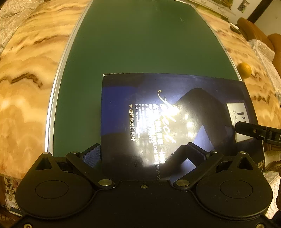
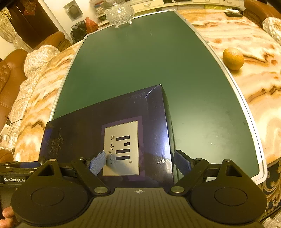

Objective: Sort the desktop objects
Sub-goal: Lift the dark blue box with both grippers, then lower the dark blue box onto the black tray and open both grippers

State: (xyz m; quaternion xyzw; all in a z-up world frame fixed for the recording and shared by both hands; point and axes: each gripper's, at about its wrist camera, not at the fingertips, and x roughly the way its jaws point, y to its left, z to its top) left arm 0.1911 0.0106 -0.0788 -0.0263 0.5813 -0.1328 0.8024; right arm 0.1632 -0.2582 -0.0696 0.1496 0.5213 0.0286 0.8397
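Observation:
A flat dark blue box (image 1: pixel 158 114) with glossy print and a silver label (image 2: pixel 121 149) lies on the green mat (image 1: pixel 140 43). My left gripper (image 1: pixel 143 154) stands open across the box's left end. Its left pad sits just outside the left edge and its right pad hangs over the lid. My right gripper (image 2: pixel 140 164) is open across the right end of the box (image 2: pixel 123 114), one pad over the label and the other beside the right side wall. No pad visibly presses on the box. In the left wrist view a right-gripper finger (image 1: pixel 249 130) reaches over the label.
An orange (image 2: pixel 233 58) rests on the marble tabletop (image 2: pixel 254 79) right of the mat (image 2: pixel 140 61), also seen as the orange (image 1: pixel 244 69). A cut-glass bowl (image 2: pixel 120 14) stands at the mat's far end. Brown sofas ring the table. The left gripper's body (image 2: pixel 14 175) shows at lower left.

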